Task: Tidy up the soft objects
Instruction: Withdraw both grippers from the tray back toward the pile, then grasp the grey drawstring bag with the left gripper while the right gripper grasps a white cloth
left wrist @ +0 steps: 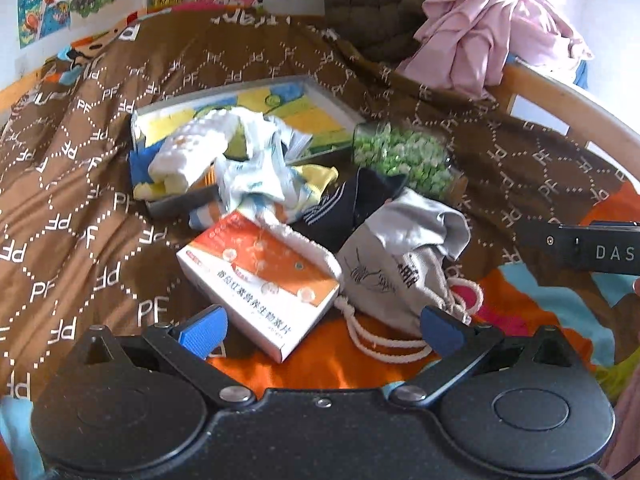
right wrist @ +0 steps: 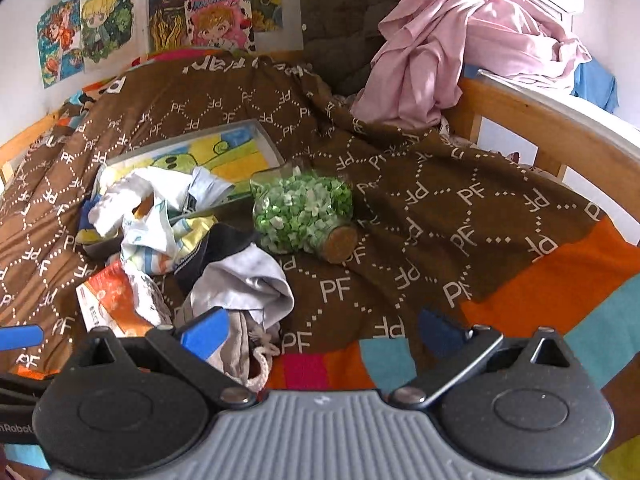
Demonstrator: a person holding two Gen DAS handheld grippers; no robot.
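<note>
My left tongs (left wrist: 322, 330) and right tongs (right wrist: 322, 330) gape wide, empty. Just beyond lie a grey drawstring cloth pouch (left wrist: 394, 280), then crumpled socks (left wrist: 240, 160), possibly underwear. Grabbing blindly could snag the orange-white cardboard box (left wrist: 260, 276) or roll the cork-stoppered glass jar of green beads (right wrist: 302, 212).

Walls: white wall (right wrist: 24, 80), hung with bright cartoon posters (right wrist: 160, 12).
Bed: covered by a brown blanket (right wrist: 420, 160) printed with white "PF" diamonds, over an orange, teal and pink cover (right wrist: 560, 280).
Frame: a curved pale wooden bed rail (right wrist: 532, 120) along the right side.
Heap: crumpled pink cloth (right wrist: 460, 40) piled at the rail.
Light: bright daylight.
</note>
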